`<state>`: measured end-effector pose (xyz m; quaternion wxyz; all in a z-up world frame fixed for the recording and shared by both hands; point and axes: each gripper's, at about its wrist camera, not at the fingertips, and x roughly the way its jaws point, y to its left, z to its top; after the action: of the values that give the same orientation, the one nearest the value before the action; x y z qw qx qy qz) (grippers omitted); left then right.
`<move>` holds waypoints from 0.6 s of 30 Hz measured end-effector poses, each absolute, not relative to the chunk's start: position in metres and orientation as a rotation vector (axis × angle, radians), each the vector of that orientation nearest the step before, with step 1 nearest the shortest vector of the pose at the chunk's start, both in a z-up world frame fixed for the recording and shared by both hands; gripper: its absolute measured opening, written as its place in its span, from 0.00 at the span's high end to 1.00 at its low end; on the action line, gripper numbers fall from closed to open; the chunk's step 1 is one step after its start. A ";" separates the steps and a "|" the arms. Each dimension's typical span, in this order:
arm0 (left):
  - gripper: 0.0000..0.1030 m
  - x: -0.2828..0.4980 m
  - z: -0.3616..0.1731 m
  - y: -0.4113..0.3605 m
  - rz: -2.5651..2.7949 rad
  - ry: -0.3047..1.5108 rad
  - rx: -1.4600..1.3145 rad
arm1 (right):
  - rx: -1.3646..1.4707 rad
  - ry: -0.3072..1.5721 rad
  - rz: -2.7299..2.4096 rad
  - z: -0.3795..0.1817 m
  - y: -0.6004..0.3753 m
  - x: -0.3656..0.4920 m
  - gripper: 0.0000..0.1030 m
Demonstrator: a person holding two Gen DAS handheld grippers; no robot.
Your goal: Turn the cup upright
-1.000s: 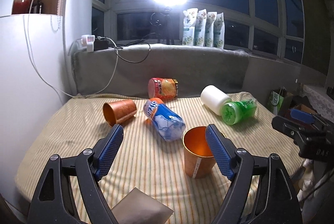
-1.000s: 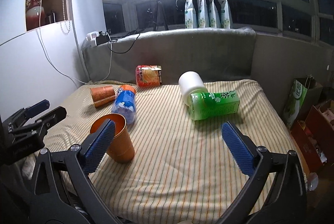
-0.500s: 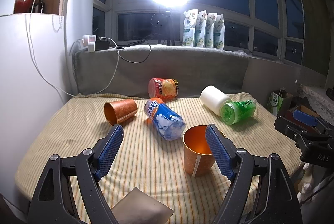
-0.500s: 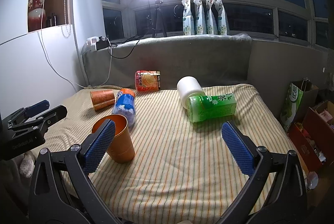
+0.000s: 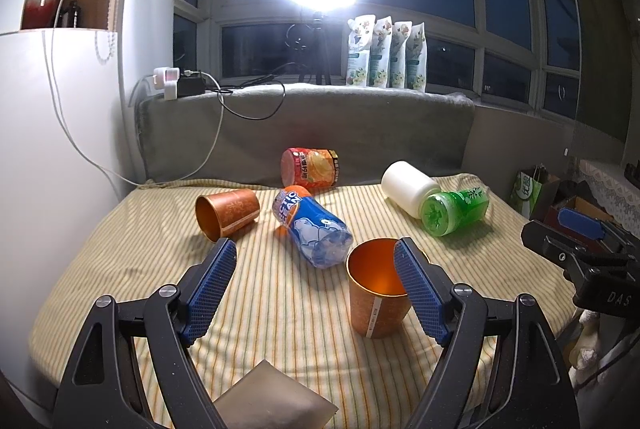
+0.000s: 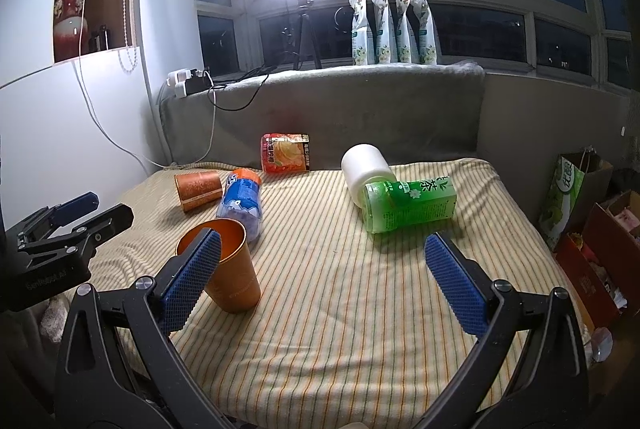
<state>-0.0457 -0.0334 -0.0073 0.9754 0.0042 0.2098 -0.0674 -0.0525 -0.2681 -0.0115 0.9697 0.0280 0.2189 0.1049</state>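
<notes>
One orange cup was already stood upright near the front of the striped bedspread. A second cup was left on its side farther back. Both the left gripper and right gripper were spread wide, nothing held.

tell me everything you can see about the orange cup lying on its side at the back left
The tipped cup is a tapered copper-orange cup with a faint leafy pattern on its wall and a smooth, shiny inside. It looks like metal or foil-coated paper. It lies on its side on the striped cloth, mouth toward the left wrist camera, at the back left. It looks empty. The blue bottle lies just to its right, close; whether they touch is unclear. Neither claw is near it.
</notes>
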 end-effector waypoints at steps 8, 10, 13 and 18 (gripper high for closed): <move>0.21 -0.045 -0.008 -0.035 -0.139 0.421 0.013 | 0.058 0.443 0.211 -0.012 -0.269 -0.052 0.00; 0.21 -0.045 -0.008 -0.036 -0.140 0.420 0.015 | 0.058 0.444 0.211 -0.012 -0.269 -0.052 0.00; 0.21 -0.045 -0.008 -0.036 -0.139 0.420 0.016 | 0.056 0.447 0.213 -0.012 -0.267 -0.052 0.00; 0.21 -0.044 -0.009 -0.036 -0.139 0.419 0.017 | 0.056 0.450 0.215 -0.013 -0.265 -0.051 0.00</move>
<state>-0.0442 -0.0360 -0.0085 0.9757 0.0085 0.2077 -0.0691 -0.0510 -0.2650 -0.0131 0.9687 0.0279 0.2226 0.1066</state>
